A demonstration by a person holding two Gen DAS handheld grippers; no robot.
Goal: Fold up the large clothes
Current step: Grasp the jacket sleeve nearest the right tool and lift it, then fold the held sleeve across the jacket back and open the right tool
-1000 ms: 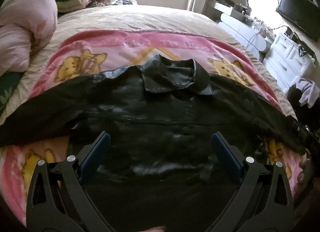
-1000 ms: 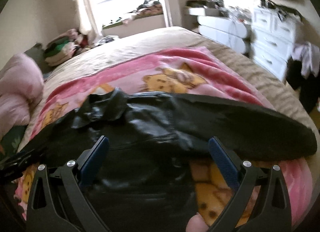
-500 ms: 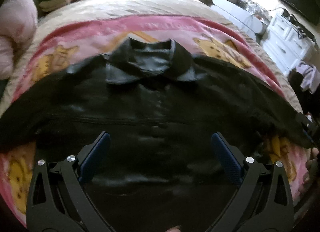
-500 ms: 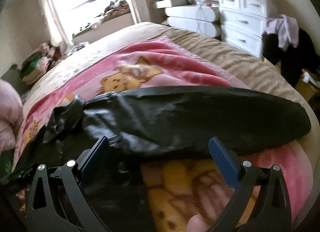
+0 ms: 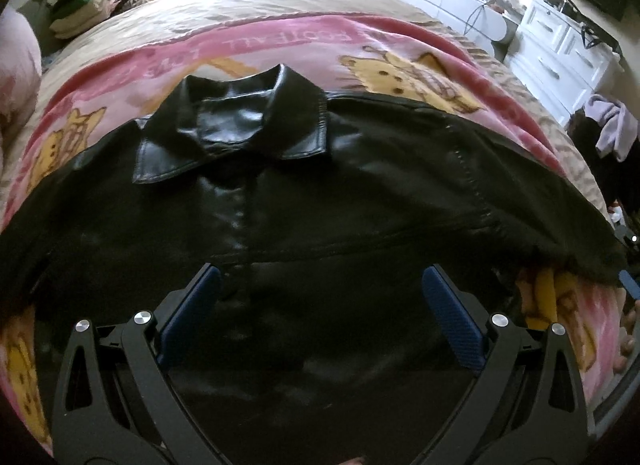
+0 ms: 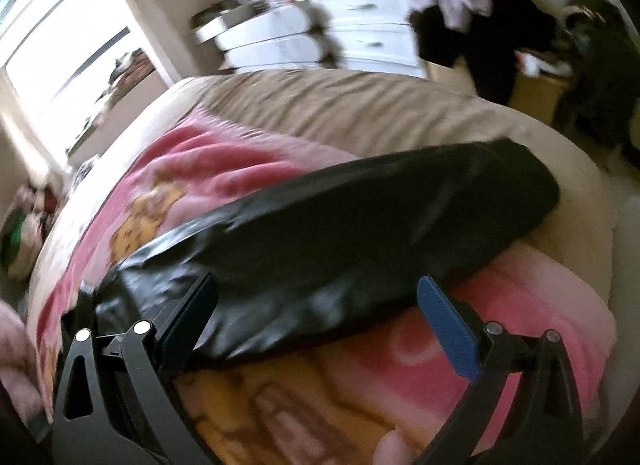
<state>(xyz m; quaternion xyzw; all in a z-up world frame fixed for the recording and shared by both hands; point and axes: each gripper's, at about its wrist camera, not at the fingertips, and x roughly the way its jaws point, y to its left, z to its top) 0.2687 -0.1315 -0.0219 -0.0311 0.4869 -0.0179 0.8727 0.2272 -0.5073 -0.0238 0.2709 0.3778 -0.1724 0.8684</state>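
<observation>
On the bed's pink blanket (image 5: 404, 37) the black jacket (image 5: 320, 217) lies flat, both the left gripper (image 5: 320, 297) and right gripper (image 6: 316, 305) gape empty, and the slick sleeve (image 6: 400, 217) may slip from a shallow pinch

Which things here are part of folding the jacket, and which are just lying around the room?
Part of the job:
black leather jacket
its right sleeve
left gripper, open
right gripper, open

Lying about:
pink cartoon blanket
white dresser
clothes pile

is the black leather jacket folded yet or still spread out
Spread out: the black leather jacket lies flat on the pink cartoon blanket, sleeve extended.
</observation>
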